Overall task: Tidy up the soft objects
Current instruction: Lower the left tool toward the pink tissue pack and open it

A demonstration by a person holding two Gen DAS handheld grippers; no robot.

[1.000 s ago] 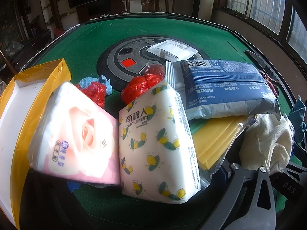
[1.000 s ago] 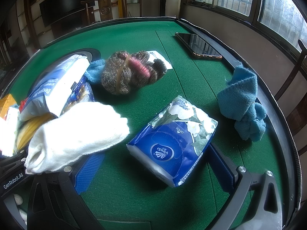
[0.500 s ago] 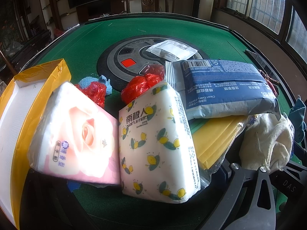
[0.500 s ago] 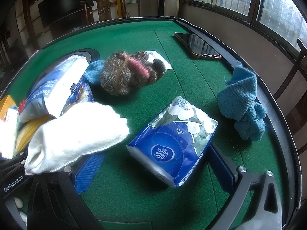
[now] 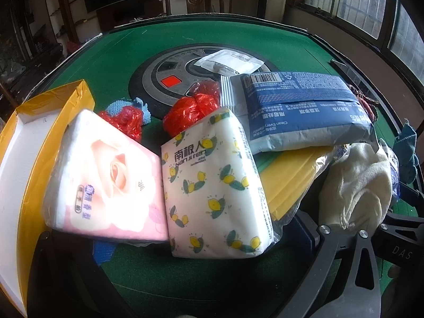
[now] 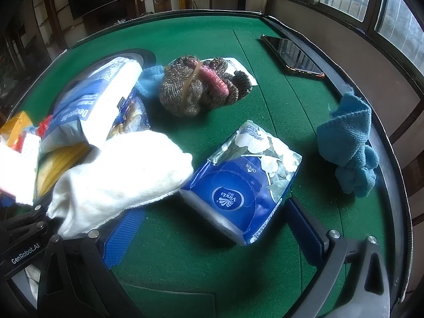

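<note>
In the left wrist view my left gripper (image 5: 201,241) is open, its jaws either side of a pink rose tissue pack (image 5: 106,175) and a white lemon-print tissue pack (image 5: 214,185). A blue wipes pack (image 5: 302,108), a yellow bag (image 5: 288,177), red plastic bags (image 5: 190,108) and a white towel (image 5: 355,185) lie around them. In the right wrist view my right gripper (image 6: 209,225) is open around a blue Vinda tissue pack (image 6: 243,182). The white towel (image 6: 119,182) lies over its left finger. A knitted bundle (image 6: 201,84) and a blue cloth (image 6: 349,143) lie beyond.
A yellow-edged white box (image 5: 23,153) stands at the left of the green table (image 5: 111,61). A round grey control panel (image 5: 169,79) with a clear packet (image 5: 230,61) sits mid-table. A phone (image 6: 291,53) lies near the far right rim.
</note>
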